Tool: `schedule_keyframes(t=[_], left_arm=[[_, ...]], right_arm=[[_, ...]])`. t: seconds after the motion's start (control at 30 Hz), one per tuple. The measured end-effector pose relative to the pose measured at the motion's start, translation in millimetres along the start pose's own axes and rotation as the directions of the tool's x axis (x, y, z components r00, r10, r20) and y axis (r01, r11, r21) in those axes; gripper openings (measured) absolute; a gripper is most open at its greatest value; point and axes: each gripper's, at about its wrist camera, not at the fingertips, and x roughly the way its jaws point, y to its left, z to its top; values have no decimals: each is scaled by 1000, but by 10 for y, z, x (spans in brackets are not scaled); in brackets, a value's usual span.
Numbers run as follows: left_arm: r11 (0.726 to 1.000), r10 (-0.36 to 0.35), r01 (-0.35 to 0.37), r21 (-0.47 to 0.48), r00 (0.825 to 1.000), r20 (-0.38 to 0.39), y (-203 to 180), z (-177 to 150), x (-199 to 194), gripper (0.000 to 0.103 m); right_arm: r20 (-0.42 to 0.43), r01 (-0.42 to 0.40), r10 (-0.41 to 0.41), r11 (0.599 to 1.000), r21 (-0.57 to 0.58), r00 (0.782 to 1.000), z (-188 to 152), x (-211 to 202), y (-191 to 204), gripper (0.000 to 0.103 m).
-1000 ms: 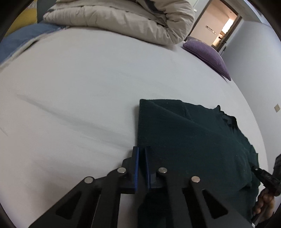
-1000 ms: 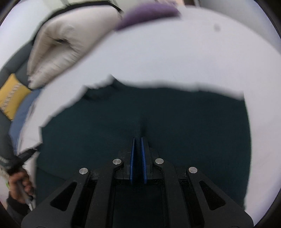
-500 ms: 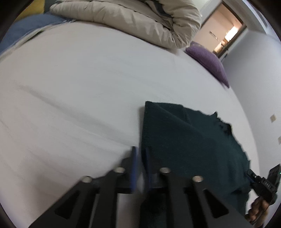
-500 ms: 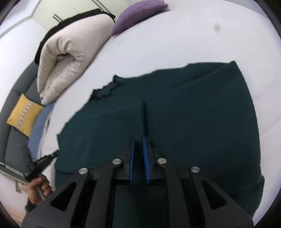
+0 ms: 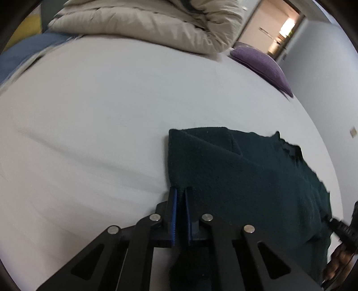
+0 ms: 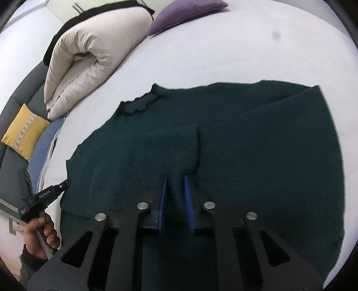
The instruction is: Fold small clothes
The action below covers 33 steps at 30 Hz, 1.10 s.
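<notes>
Lying on the white bed [image 6: 223,56] is one dark green knitted sweater [image 6: 257,138], ruffled at its collar, with one beige puffy duvet [image 6: 89,58] rolled at the far side and one purple cushion [image 6: 183,11] beyond it. Two grippers work it — the left gripper [image 5: 180,194] has its fingers pinched on the sweater's near left edge, while the right gripper [image 6: 175,185] is closing its fingers on a ribbed pleat of knit.

Surface and material survey: mostly matt cloth throughout.
Dark green sweater [image 6: 257,138]: fuzzy knit, ribbed at the ruffled collar. Bed sheet [image 5: 100,107]: smooth white cloth, faintly creased. Duvet [image 6: 89,60]: puffy beige fabric, slight sheen. Purple pillow [image 5: 261,65]: napped cloth. Right gripper [image 6: 175,197]: matt black plastic, blue ridged pads, bright metal pins.
</notes>
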Motion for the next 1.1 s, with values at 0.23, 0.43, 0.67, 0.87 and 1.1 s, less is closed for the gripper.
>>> schedule_keyframes(t=[0.23,0.43,0.67,0.87,1.1], left_arm=[[999,23,-23,39,1000,1,149,35,15,7],[999,26,-26,39,999,19,151,10,10,8],[999,-12,16,-28,988,155,106,-113,-541,19],[968,-157,129,216,981,118,-610,-471,-556,41],[974,-134,123,190,990,47,-783,-459,-78,49]], right_arm=[[-13,4,-4,1000,-31,1000,-121,-74,140,3],[-43,-7,6,1000,-9,999,-168,-42,5,5],[27,-143,141,983,115,990,-390,-607,31,52],[9,-312,325,901,301,946,-934,-286,225,76],[137,-443,443,720,534,886,-956,-22,176,74]])
